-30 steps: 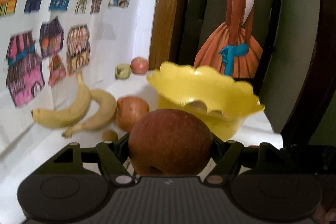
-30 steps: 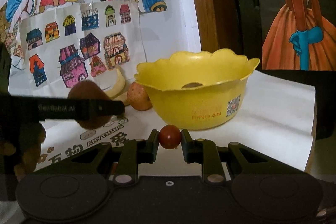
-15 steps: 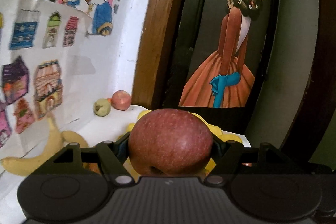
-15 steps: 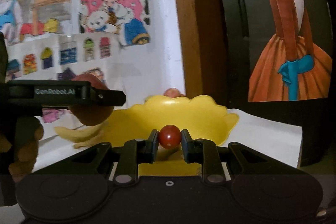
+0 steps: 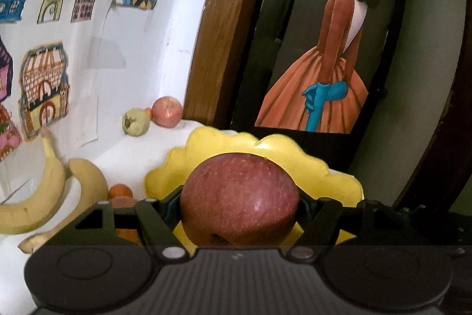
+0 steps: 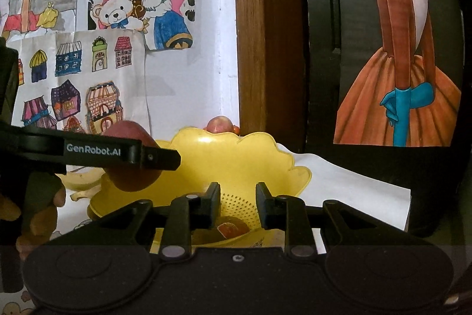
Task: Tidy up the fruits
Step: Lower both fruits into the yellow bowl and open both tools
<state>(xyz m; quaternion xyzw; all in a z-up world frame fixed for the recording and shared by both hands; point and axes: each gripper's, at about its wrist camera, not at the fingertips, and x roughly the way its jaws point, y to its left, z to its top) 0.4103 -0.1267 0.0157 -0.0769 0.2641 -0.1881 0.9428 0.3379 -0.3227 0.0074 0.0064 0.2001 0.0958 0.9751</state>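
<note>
My left gripper [image 5: 239, 204] is shut on a big red apple [image 5: 239, 202], held just above the near rim of the yellow scalloped bowl [image 5: 318, 167]. In the right wrist view that same apple [image 6: 129, 155] hangs over the bowl's left rim [image 6: 188, 143] in the left gripper [image 6: 141, 157]. My right gripper [image 6: 237, 204] stands open above the bowl, nothing between its fingers. A small red fruit [image 6: 231, 229] lies on the bowl's perforated bottom below it.
Two bananas [image 5: 44, 202] and orange fruits [image 5: 119, 191] lie left of the bowl on the white table. A green fruit [image 5: 135, 121] and a pink apple [image 5: 167, 111] sit at the back by the wooden frame [image 5: 224, 28]. Drawings cover the wall.
The right gripper opened and the small red fruit dropped into the bowl. Both grippers moved forward over the bowl, the left still carrying the apple.
</note>
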